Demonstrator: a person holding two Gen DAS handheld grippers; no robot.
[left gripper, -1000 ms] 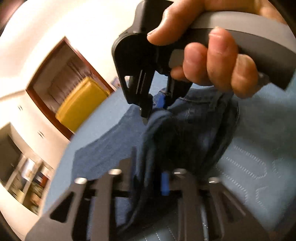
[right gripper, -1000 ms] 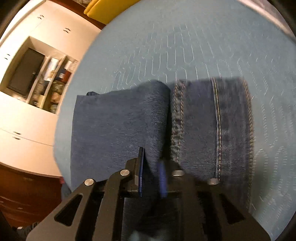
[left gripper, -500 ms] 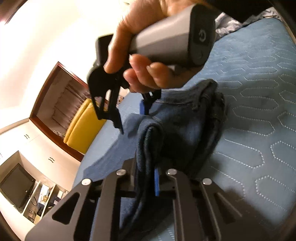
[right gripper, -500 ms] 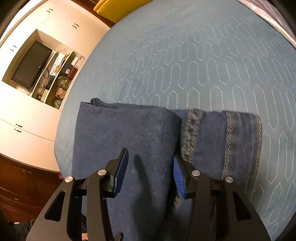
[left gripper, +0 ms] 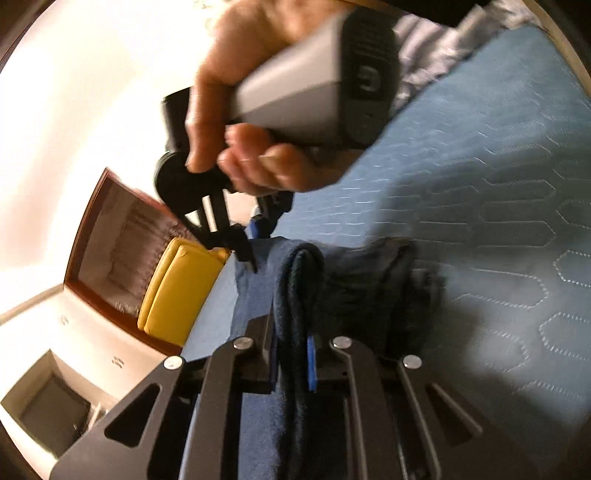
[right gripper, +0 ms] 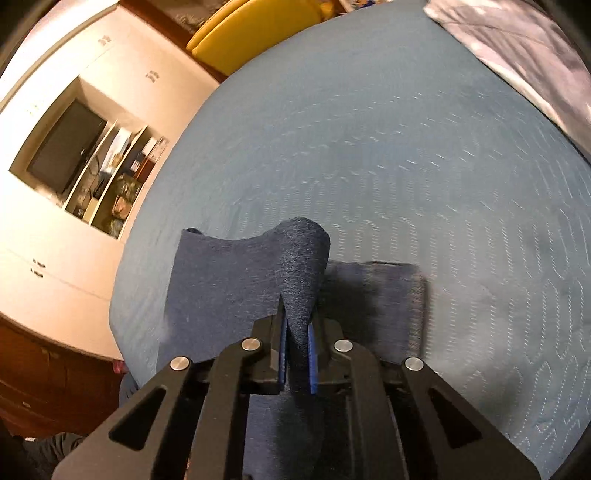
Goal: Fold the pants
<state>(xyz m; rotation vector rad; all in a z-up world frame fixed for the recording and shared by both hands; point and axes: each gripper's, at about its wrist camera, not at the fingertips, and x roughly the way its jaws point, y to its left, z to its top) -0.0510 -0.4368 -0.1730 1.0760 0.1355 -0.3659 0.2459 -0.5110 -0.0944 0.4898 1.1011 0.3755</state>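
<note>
Dark blue denim pants (right gripper: 229,280) lie folded on the blue quilted bed (right gripper: 406,155). My right gripper (right gripper: 297,354) is shut on a raised ridge of the pants' fabric and lifts it above the rest. My left gripper (left gripper: 291,354) is shut on a thick folded edge of the pants (left gripper: 354,291). In the left wrist view the right gripper (left gripper: 255,243) shows from the side, held by a hand, its tips down at the far edge of the pants.
A yellow chair (right gripper: 258,33) stands past the bed's far edge. A wall unit with a dark screen (right gripper: 66,147) and shelves is at the left. Grey patterned bedding (right gripper: 517,48) lies at the far right of the bed.
My right gripper, open half a second ago, has shut on a fold of the pants and raised it. My left gripper keeps its hold and the view has swung.
</note>
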